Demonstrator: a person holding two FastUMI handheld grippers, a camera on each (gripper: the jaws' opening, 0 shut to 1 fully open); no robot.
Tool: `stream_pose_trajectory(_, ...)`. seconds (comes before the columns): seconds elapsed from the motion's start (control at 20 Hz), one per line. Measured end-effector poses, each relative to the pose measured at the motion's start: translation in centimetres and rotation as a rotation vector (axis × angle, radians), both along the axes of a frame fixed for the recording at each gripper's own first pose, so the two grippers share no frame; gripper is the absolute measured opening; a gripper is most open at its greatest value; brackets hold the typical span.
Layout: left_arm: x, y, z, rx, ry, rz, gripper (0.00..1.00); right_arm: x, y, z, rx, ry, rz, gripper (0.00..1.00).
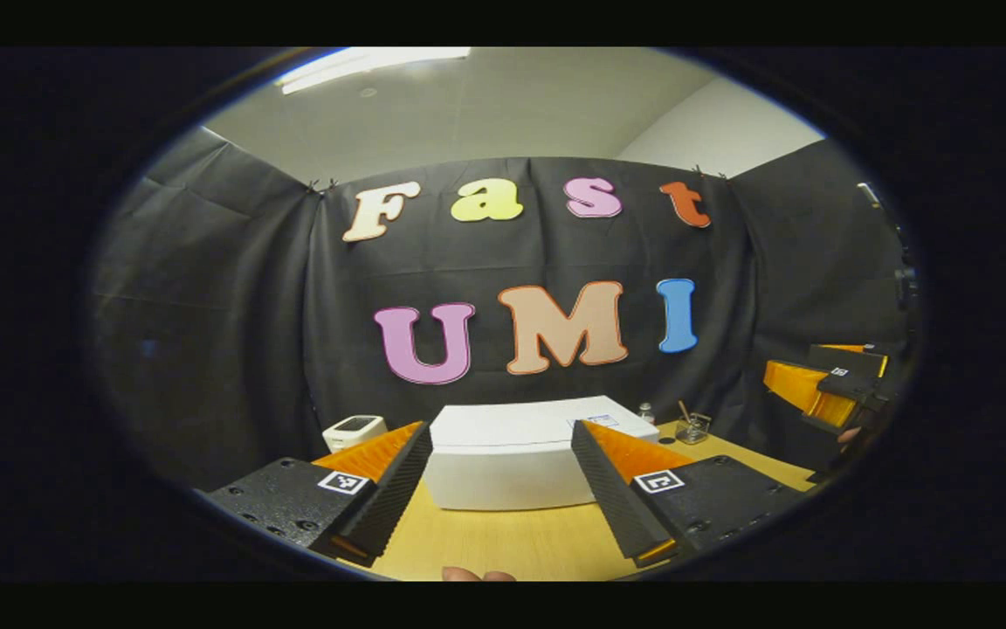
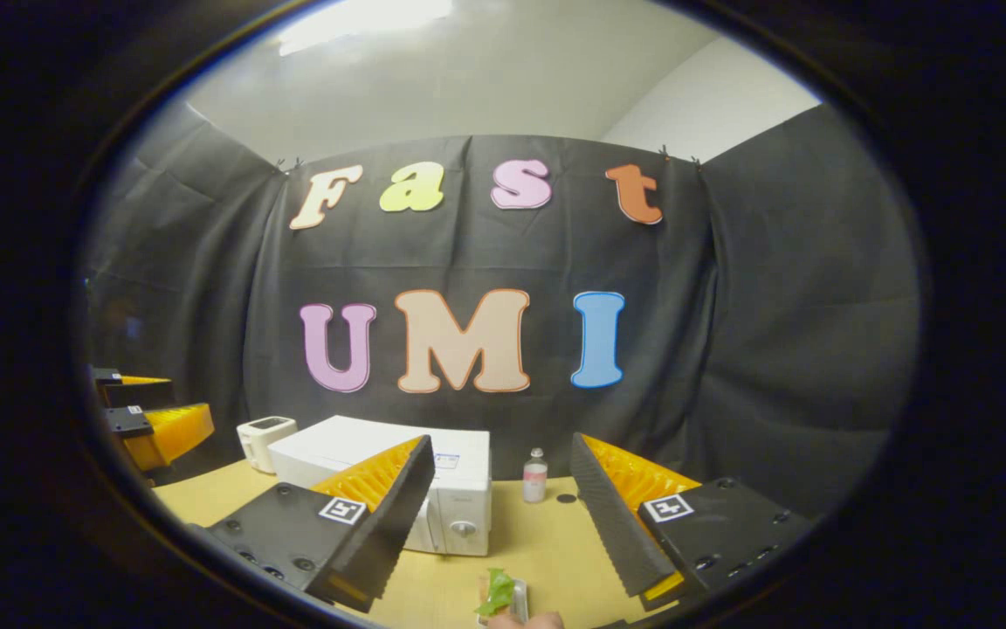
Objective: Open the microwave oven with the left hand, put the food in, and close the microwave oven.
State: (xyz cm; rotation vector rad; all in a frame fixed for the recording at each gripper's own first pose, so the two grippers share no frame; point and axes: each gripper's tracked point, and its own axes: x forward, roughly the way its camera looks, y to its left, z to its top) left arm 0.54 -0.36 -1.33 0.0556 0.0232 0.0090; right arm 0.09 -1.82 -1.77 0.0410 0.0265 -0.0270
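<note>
Pale yellow wooden bench [image 1: 512, 542]: smooth, faint sheen. White box-shaped microwave oven [image 1: 512, 463]: smooth casing, matt on top. Left gripper [image 1: 500, 489]: matt black plastic bodies, ribbed orange backing, finely ridged black faces on the jaws. Small clear bottle [image 2: 535, 476]: glossy. Green leafy food [image 2: 497, 592]: crinkled surface.

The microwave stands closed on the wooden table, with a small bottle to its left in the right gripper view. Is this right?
Not quite. In the right gripper view the bottle stands to the right of the microwave, not to its left. The microwave is closed and does stand on the wooden table.
</note>
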Motion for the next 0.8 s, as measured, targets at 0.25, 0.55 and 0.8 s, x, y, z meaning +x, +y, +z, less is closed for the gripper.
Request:
stream_pose_trajectory(0.25, 0.2, -0.2, -0.4, 0.012, 0.01, -0.001, 0.95, 0.4, -0.1, -0.3, 0.001, 0.007, -0.003, 0.96)
stream_pose_trajectory(0.55, 2.1, -0.6, -0.6, 0.017, 0.001, -0.013, 0.95, 1.2, -1.0, -0.8, 0.013, 0.022, -0.009, 0.96)
stream_pose_trajectory(0.8, 4.5, -2.4, -2.9, 0.014, 0.035, -0.052, 0.95, 1.7, -1.4, -1.9, -0.001, 0.047, 0.004, 0.96)
